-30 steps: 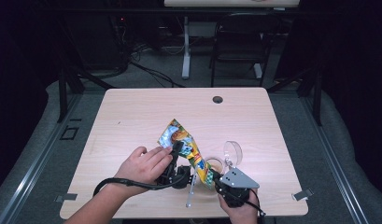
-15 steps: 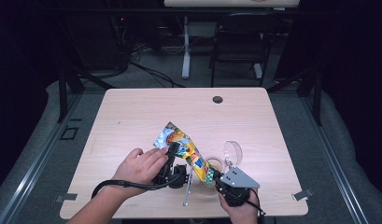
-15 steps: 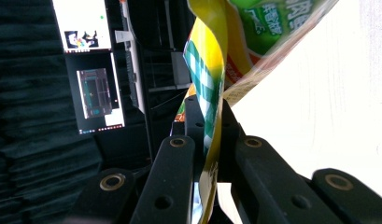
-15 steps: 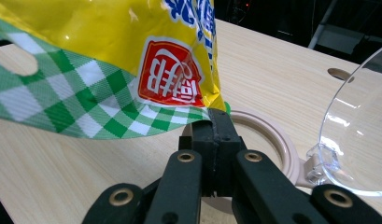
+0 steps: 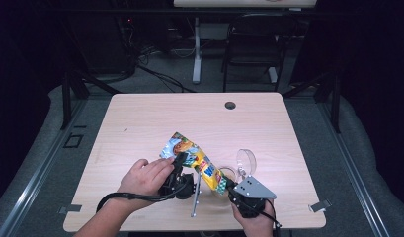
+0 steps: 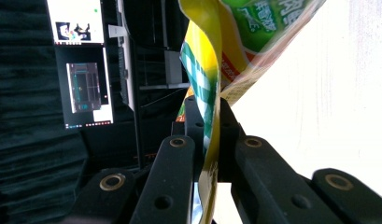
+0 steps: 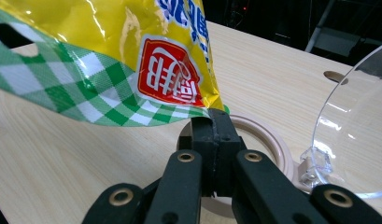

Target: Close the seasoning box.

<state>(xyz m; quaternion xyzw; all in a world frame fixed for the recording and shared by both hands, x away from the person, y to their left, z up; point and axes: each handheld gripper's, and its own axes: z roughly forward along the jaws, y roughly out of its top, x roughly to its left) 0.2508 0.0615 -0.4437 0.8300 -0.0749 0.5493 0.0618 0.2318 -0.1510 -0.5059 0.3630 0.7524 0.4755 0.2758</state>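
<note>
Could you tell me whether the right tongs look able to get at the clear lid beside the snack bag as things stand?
Probably not at once: the right tongs are shut on the snack bag's corner. The clear lid stands just beyond them with nothing between, so after letting go it looks reachable.

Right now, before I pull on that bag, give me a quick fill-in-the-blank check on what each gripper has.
1. Both grippers are shut on the same snack ____.
2. The left gripper pinches the snack bag along its ____-and-white checked edge.
3. Below the right gripper, a beige container sits with its clear ____ flipped open.

Missing words: bag; green; lid
</note>
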